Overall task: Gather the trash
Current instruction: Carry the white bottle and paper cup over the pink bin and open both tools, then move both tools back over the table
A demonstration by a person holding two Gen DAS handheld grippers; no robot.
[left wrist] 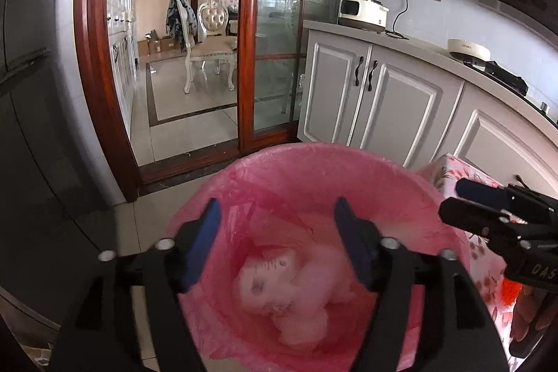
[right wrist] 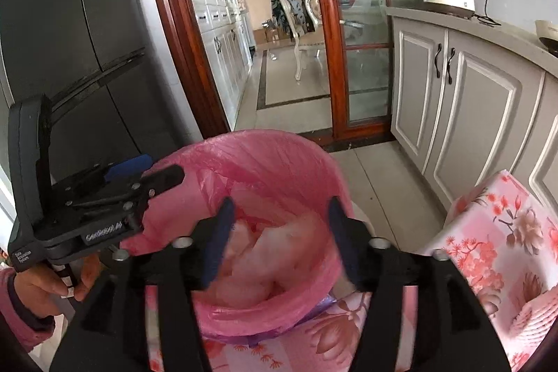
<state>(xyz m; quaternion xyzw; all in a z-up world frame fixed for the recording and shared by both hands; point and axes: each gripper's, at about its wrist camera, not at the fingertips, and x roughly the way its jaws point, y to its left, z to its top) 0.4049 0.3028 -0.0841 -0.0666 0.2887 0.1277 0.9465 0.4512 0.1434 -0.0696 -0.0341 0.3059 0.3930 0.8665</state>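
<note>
A bin with a pink plastic liner (left wrist: 314, 152) stands on the tiled floor right below both grippers. White crumpled trash (left wrist: 279, 288) lies inside it, blurred in the left wrist view. My left gripper (left wrist: 278, 211) hangs over the bin's mouth, open, with nothing touching its blue pads. My right gripper (right wrist: 281, 210) is also open above the bin (right wrist: 265, 136), with only the crumpled trash (right wrist: 265, 250) visible far below between its fingers. Each gripper shows in the other's view: the right gripper (left wrist: 457, 199) at the bin's right side, the left gripper (right wrist: 162, 168) at its left side.
A floral-covered surface (right wrist: 498, 232) stands against the bin's right side, in front of grey-white cabinets (left wrist: 383, 100). A dark fridge (right wrist: 69, 40) fills the left. A wood-framed glass sliding door (left wrist: 272, 58) opens onto a dining room. A person's hand (right wrist: 42, 288) holds the left gripper's handle.
</note>
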